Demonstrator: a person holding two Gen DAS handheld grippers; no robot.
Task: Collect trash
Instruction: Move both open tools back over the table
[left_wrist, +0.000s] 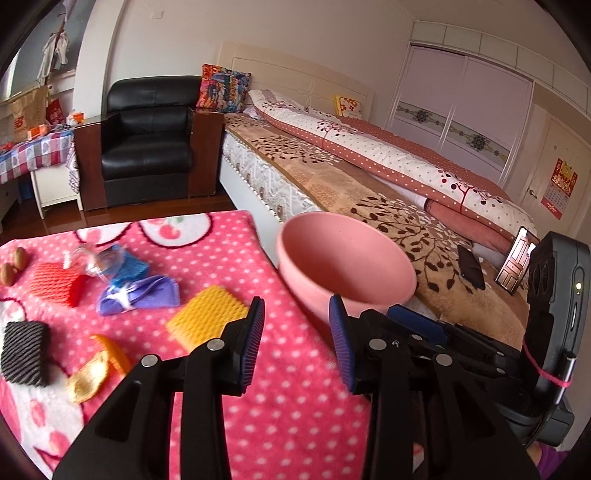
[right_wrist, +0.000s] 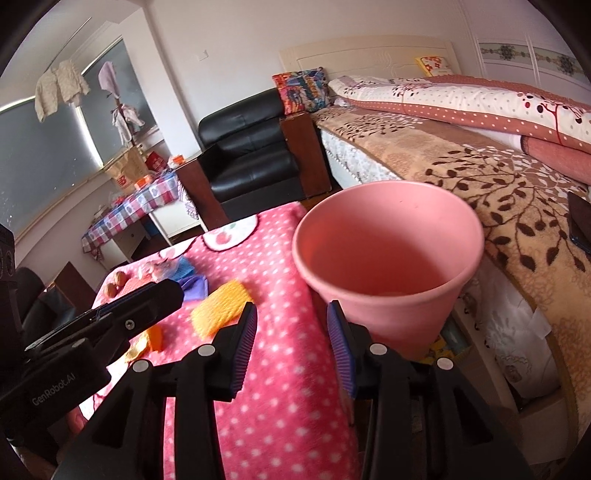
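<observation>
- Left gripper held over the pink dotted blanket, jaws apart, nothing between the blue pads; pointed down and forward toward the blanket's far right part.
- Right gripper likewise released and empty, jaws spread over the blanket's right edge, just short of the pink bin.
- Bin stood upright beside the blanket's right edge, between it and the bed; mouth facing up, long axis vertical, leaning a little in the fisheye. Something pale lay at its bottom, too dim to make out.
- Trash lay scattered on the blanket's left half, well apart from both grippers:
- Yellow foam net lay nearest the left gripper, flat, long axis running diagonally from near-left to far-right.
- Purple wrapper lay just beyond it, long axis roughly left to right.
- Red foam net, blue net with clear plastic, black striped piece, orange-yellow scrap and two walnuts lay further left.
- Black armchair stood beyond the blanket, beside the bed.
</observation>
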